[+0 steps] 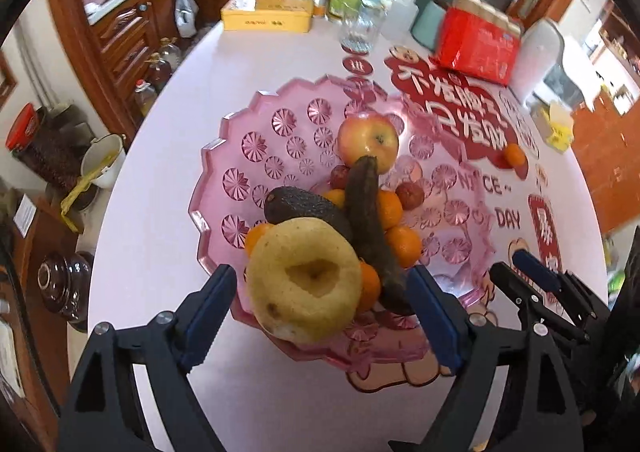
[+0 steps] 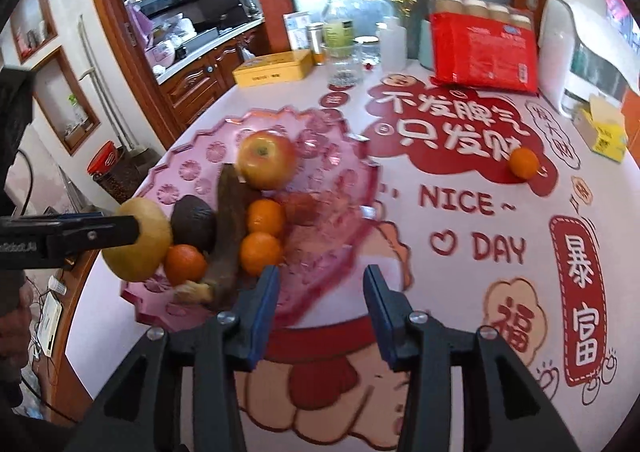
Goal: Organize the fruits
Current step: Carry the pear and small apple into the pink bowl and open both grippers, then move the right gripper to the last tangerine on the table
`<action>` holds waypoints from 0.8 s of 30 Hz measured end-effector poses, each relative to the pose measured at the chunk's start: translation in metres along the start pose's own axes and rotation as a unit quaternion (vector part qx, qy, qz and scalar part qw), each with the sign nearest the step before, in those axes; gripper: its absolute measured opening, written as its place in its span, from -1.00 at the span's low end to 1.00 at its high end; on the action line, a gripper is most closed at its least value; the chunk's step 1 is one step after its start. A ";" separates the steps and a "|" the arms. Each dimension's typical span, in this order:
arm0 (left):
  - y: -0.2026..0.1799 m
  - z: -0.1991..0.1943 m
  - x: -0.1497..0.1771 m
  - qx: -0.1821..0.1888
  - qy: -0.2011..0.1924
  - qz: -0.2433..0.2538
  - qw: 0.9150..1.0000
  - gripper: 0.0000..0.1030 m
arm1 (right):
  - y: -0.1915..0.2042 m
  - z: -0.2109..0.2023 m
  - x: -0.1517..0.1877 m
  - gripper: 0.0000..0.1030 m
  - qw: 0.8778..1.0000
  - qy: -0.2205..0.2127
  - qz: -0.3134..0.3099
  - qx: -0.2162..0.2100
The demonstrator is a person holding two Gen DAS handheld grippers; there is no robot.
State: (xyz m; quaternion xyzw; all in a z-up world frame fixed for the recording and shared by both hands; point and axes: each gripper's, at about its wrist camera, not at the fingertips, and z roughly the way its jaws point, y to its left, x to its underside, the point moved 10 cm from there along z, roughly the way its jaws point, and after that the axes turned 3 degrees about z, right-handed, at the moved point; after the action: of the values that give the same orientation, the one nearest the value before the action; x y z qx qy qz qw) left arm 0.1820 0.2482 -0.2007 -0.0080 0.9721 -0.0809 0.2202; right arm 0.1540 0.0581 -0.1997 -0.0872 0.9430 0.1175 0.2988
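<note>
The table (image 2: 460, 284) holds a pink fruit tray (image 1: 240, 155), already piled with fruit. The yellow pear (image 1: 304, 284) sits at its near edge between the left gripper's (image 1: 320, 308) fingers, which look let go. Lift away slowly so it cannot roll. One tangerine (image 2: 524, 162) waits far right; the right gripper (image 2: 320, 304), partly open and empty, should fetch it.

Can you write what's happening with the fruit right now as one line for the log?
left gripper: open around pear over pink bowl | right gripper: open, empty | orange: on table, outside bowl

Black claws (image 1: 324, 292) — blue pads (image 1: 434, 316), silver screws, seemingly plastic
</note>
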 end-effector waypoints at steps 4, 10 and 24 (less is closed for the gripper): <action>-0.011 -0.016 0.004 -0.006 -0.031 -0.014 0.999 0.67 | -0.036 -0.003 0.003 -0.15 1.000 0.007 0.012 0.010; -0.057 -0.032 0.008 -0.001 -0.058 -0.028 0.998 0.67 | -0.103 -0.008 0.006 -0.15 0.999 0.023 0.041 0.016; -0.146 -0.014 0.045 -0.054 -0.032 -0.057 0.996 0.67 | -0.219 0.000 -0.021 -0.15 0.999 0.043 0.000 0.020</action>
State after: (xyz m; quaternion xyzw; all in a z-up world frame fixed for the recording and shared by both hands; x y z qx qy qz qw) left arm 0.1326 0.1043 -0.1838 -0.0774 0.9655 -0.0404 0.2454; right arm 0.2223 -0.1491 -0.2242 -0.0863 0.9570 0.0952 0.2600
